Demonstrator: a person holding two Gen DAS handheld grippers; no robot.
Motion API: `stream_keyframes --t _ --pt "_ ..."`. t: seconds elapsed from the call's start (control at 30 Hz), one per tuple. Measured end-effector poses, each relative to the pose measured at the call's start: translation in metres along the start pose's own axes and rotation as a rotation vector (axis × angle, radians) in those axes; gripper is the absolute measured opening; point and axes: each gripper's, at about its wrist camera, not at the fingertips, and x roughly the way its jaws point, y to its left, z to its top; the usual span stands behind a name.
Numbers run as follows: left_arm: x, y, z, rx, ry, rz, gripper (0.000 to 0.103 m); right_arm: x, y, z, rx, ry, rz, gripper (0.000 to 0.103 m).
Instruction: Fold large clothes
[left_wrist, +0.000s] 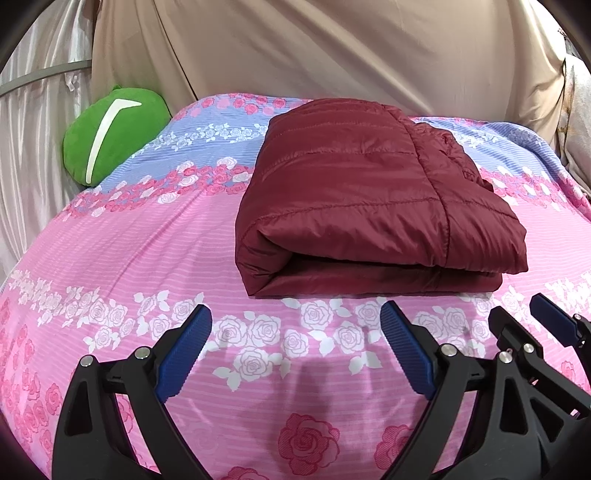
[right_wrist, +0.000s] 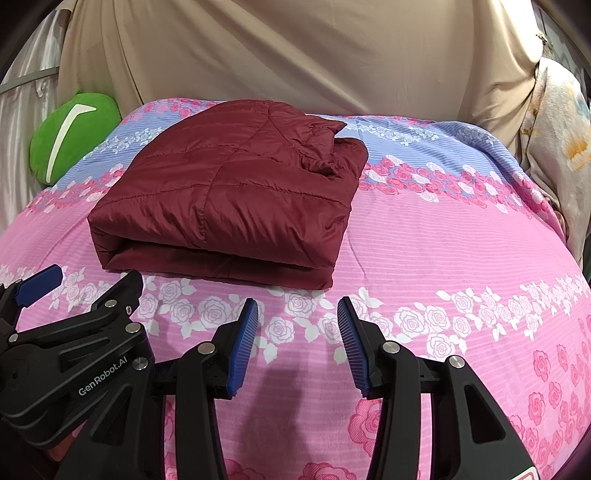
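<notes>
On the floral bed (left_wrist: 122, 251) we see a folded jacket (left_wrist: 369, 192) just beyond both claws, left claw (left_wrist: 295, 332) and right claw (right_wrist: 297, 325) apart, empty.

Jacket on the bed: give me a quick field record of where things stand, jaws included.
jacket: dark red quilted jacket, folded into a thick rectangle, lying flat
surface: pink and blue rose-print bedsheet
left gripper: jaws open, empty, short of the jacket's near edge
right gripper: jaws open, empty, short of the jacket
contact: neither gripper touches the jacket
other: green cushion at the far left corner; beige cloth behind the bed
</notes>
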Motion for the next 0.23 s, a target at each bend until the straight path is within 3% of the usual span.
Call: stream_keyframes --t 0.23 --pt "-0.0021 -0.0036 0.0001 0.017 -0.006 0.005 0.083 -0.0022 0.0051 -0.0016 -0.003 0.003 -0.004 0.045"
